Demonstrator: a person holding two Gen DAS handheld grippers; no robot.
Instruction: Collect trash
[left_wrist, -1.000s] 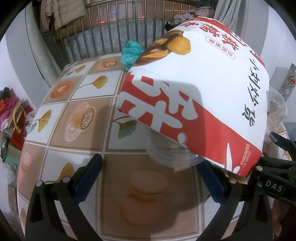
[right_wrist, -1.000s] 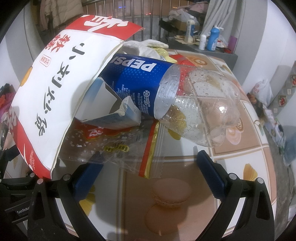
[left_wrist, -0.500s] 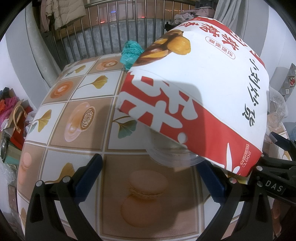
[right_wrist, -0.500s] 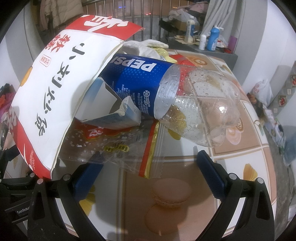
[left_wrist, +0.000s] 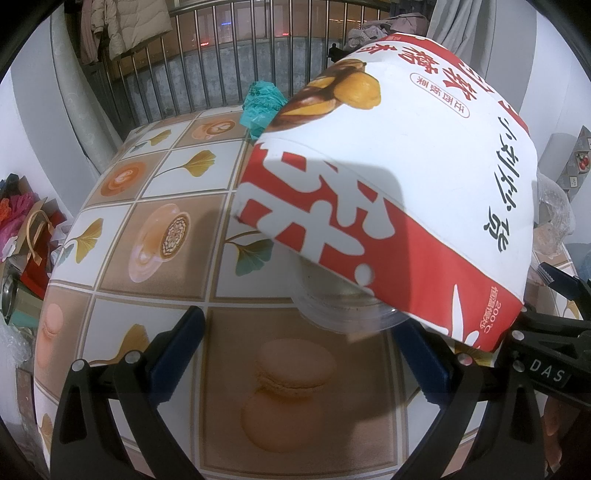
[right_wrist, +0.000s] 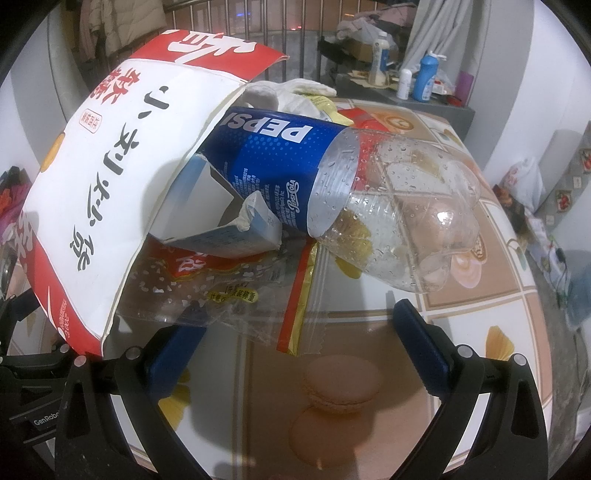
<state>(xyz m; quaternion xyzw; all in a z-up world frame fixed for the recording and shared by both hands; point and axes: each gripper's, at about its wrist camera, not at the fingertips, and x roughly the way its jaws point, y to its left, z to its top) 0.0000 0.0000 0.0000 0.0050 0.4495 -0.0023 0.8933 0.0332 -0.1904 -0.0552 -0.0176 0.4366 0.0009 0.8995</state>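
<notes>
A big red-and-white paper bag lies on the table, its mouth facing the right wrist view as the paper bag. A Pepsi bottle, a torn white carton and a clear snack wrapper stick out of it. A clear plastic cup shows under the bag. A teal crumpled wrapper lies behind the bag. My left gripper stands open below the bag and cup. My right gripper stands open in front of the wrapper, its left finger under the wrapper's edge.
The table has a tile-pattern cover with coffee and macaron pictures. A metal railing runs behind it. Bottles stand on a grey shelf at the back right. Bags and clutter lie on the floor at left.
</notes>
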